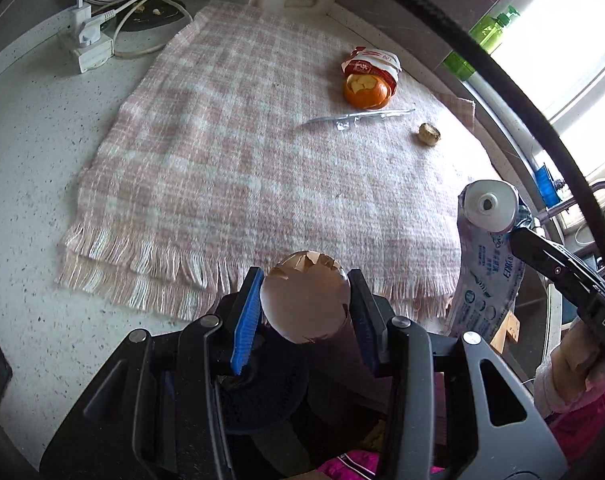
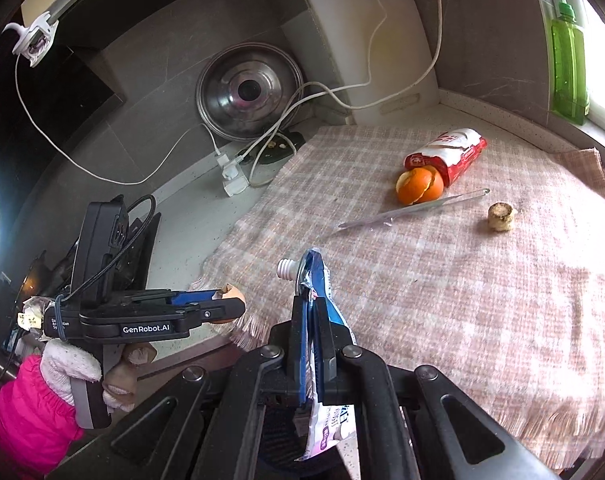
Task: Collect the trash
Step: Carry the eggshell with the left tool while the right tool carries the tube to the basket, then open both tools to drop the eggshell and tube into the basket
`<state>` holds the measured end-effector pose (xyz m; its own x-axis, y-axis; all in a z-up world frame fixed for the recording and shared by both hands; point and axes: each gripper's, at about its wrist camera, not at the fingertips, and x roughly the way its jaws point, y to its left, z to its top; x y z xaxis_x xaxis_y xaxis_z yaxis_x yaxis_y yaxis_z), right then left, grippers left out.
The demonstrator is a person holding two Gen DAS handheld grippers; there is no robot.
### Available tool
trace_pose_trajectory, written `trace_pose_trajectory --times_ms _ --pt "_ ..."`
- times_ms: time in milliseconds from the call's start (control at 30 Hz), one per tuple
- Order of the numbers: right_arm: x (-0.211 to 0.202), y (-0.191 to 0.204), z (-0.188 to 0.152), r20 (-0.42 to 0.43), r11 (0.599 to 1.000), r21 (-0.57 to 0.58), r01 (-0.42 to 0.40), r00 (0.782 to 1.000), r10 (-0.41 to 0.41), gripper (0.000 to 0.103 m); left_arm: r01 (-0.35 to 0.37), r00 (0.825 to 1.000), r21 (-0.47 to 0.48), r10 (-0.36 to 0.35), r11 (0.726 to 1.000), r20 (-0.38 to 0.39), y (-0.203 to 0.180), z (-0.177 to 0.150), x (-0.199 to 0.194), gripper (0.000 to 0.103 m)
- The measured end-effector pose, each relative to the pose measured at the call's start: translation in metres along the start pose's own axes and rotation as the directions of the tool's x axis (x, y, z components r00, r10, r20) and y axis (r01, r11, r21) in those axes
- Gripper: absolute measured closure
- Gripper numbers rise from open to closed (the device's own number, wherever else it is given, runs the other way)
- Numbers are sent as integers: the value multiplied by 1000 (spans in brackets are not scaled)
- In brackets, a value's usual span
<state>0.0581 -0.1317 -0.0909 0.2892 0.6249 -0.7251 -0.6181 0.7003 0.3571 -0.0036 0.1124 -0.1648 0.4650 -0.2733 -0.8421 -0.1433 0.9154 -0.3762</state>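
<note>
My left gripper [image 1: 305, 300] is shut on a broken brown eggshell [image 1: 305, 298], held above the fringed near edge of the pink plaid cloth [image 1: 242, 152]. My right gripper [image 2: 311, 308] is shut on a flattened toothpaste tube [image 2: 316, 280], its white threaded neck pointing up-left; the same tube [image 1: 488, 240] shows at the right of the left wrist view. On the cloth's far side lie an orange peel [image 2: 419, 186], a red-and-white wrapper [image 2: 450, 154], a clear plastic strip [image 2: 414, 210] and a small tan stub [image 2: 501, 218].
A white power strip with plugs and cables [image 1: 87, 38] sits on the speckled counter [image 1: 26, 184] left of the cloth. A steel pot lid [image 2: 248, 92] and a white board [image 2: 366, 48] lean against the back wall. A green soap bottle [image 2: 568, 60] stands by the window.
</note>
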Motion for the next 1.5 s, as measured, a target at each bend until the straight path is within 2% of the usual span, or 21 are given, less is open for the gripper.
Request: trace_pose_trajectory --times_ms 400,633,933,1133,1500 --pt "19 38 -55 -53 999 32 -7 999 8 103 2 998 37 1 999 -70 20 -69 6 60" --pt "43 49 -91 -78 999 45 27 997 -23 103 -16 992 44 21 999 -126 32 -109 28 60" --pt "77 54 -121 -79 996 67 56 996 -51 103 -7 977 75 23 997 -211 37 -156 69 60" --pt "95 50 -135 -77 994 88 71 995 -65 103 -9 967 48 21 999 -254 47 -175 96 60" --pt "130 41 -165 -151 990 112 90 986 -73 103 -38 963 47 49 998 -264 54 -186 118 60"
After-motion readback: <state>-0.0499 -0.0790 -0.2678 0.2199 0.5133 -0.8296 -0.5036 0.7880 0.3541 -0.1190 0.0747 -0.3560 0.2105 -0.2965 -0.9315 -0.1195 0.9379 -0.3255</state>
